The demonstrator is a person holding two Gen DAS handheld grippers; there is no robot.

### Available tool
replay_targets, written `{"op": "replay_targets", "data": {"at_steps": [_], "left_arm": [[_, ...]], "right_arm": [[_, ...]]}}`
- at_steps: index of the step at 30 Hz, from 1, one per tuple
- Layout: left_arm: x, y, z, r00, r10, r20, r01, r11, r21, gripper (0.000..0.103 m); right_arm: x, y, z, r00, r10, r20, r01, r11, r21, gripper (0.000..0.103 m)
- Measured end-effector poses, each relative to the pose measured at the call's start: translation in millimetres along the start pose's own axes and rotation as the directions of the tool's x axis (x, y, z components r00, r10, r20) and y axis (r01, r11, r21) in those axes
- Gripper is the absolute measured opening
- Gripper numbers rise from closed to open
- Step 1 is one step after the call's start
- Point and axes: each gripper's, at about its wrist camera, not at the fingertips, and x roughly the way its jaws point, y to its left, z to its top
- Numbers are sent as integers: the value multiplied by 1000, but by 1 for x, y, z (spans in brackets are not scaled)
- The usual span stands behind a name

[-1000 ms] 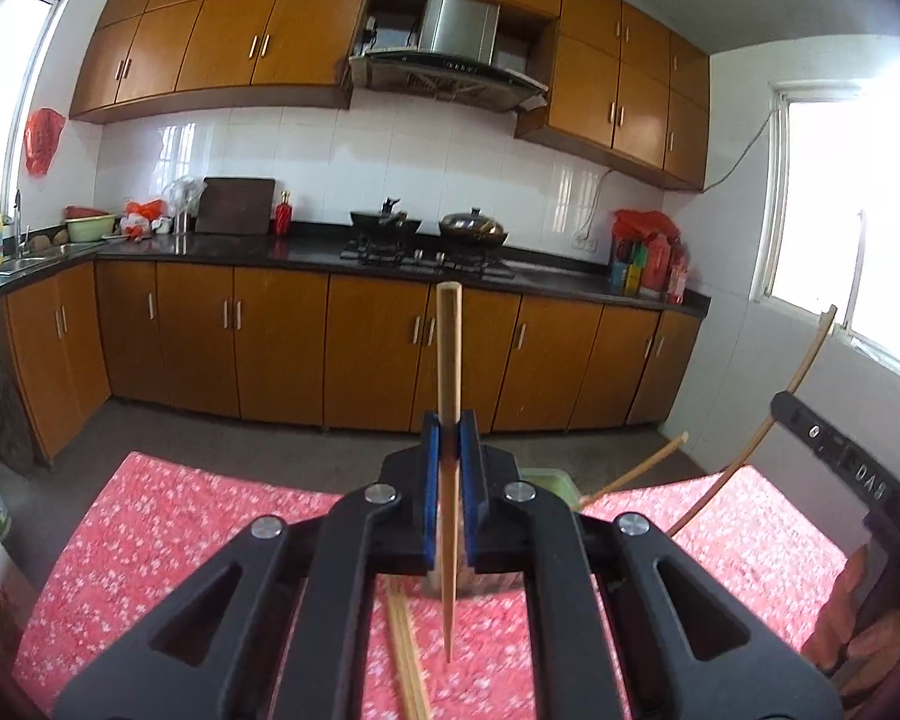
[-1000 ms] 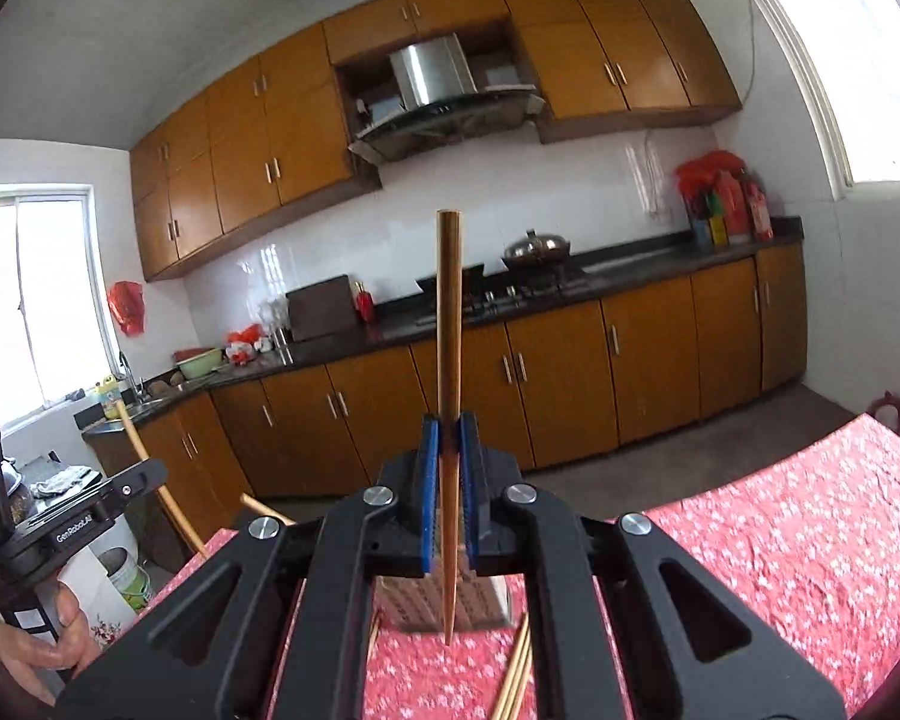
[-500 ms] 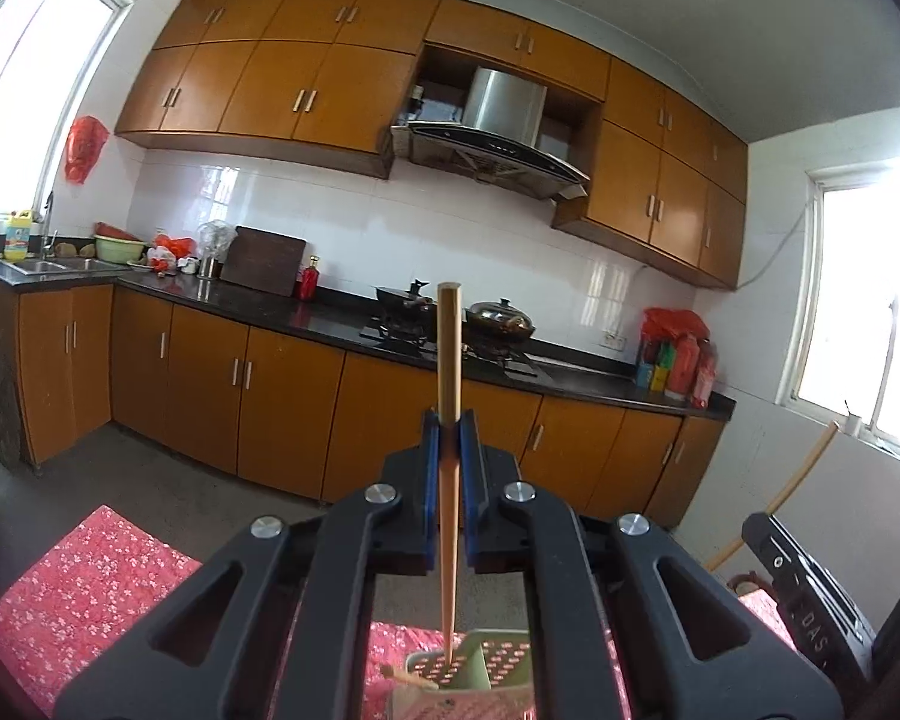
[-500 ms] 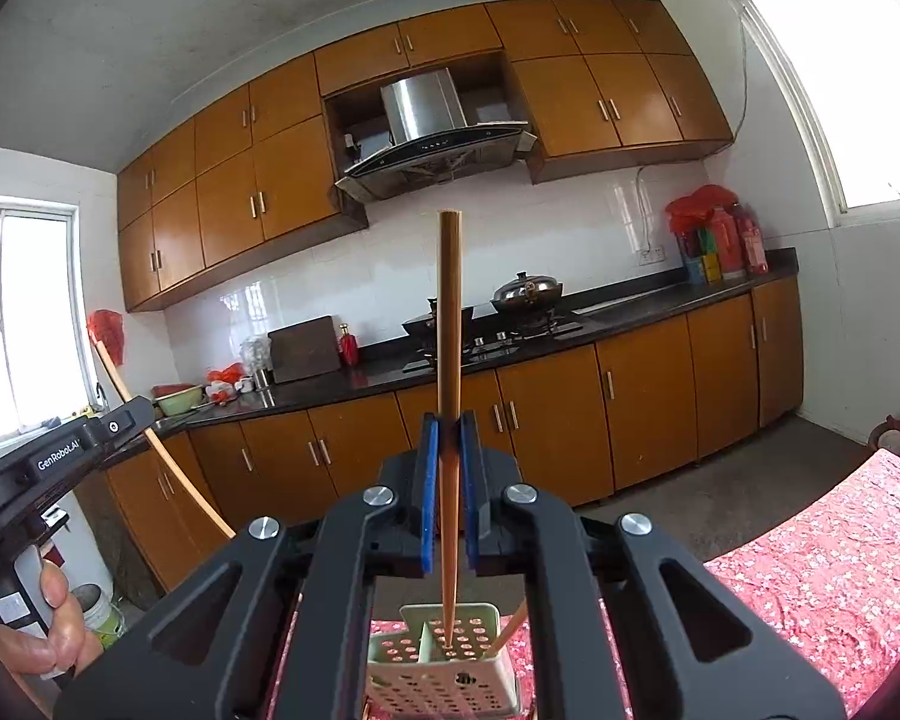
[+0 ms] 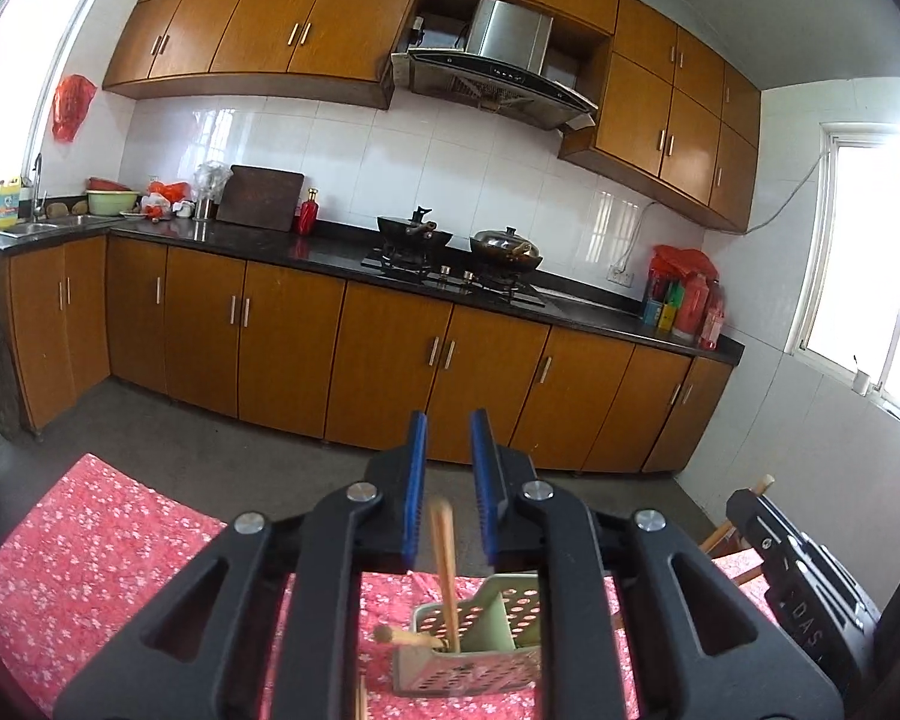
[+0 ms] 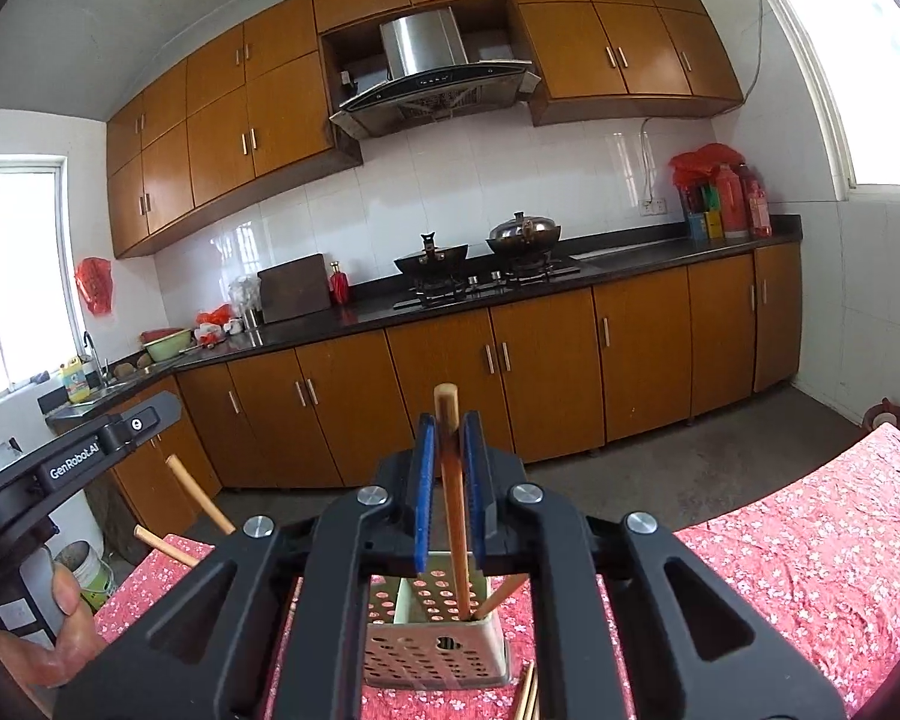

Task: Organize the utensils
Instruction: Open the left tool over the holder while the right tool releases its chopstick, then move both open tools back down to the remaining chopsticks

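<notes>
A pale green perforated utensil holder stands on the red floral tablecloth. My left gripper is open above it; a wooden chopstick stands loose between the fingers with its tip in the holder, and another chopstick leans out left. In the right wrist view my right gripper is open just above the holder; a chopstick stands between the blue pads with a small gap each side, its tip in the holder.
More chopsticks lie on the cloth in front of the holder. The other gripper shows at the right edge of the left view and at the left of the right view. Kitchen cabinets stand behind.
Both grippers have opened and let go of their chopsticks. Each chopstick has dropped down into the holder. Both cameras now look lower, with the holder in full view.
</notes>
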Motion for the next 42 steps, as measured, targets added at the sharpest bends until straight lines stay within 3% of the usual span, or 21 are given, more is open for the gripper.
{"op": "replay_targets", "data": {"at_steps": [9, 13, 15, 19, 23, 25, 28, 30, 35, 42], "left_arm": [[-54, 26, -6, 999, 30, 17, -30, 1000, -4, 27], [-81, 44, -28, 998, 62, -15, -62, 998, 23, 32], [-89, 53, -48, 995, 88, -51, -86, 995, 55, 33], [-86, 68, -96, 978, 134, -161, -115, 986, 122, 33], [-74, 84, -147, 942, 136, -307, -95, 985, 145, 33], [-70, 87, -165, 924, 129, -359, -84, 987, 139, 33], [-66, 95, -184, 903, 113, -415, -69, 990, 121, 33], [-63, 95, -191, 893, 105, -437, -62, 992, 111, 33], [-58, 97, -209, 872, 86, -482, -44, 994, 99, 33], [-54, 91, -224, 845, 46, -532, 1, 996, 88, 33]], "right_arm": [[-44, -7, 1, 1000, -24, 9, 24, 1000, -14, 16], [-61, -17, -19, 998, -33, -58, 33, 999, -7, 16], [-61, -23, -43, 989, -46, -143, 45, 999, -13, 16], [-41, -33, -98, 941, -52, -333, 51, 999, -11, 16], [-18, -42, -158, 854, 5, -521, 29, 998, 57, 16], [-12, -39, -178, 822, 13, -569, 27, 998, 63, 16], [-6, -32, -197, 791, -8, -611, 43, 998, 42, 16], [-2, -32, -204, 778, -19, -628, 54, 998, 37, 16], [-4, -33, -208, 780, -36, -625, 53, 999, 10, 16], [5, -39, -209, 768, -45, -639, 58, 998, 0, 15]]}}
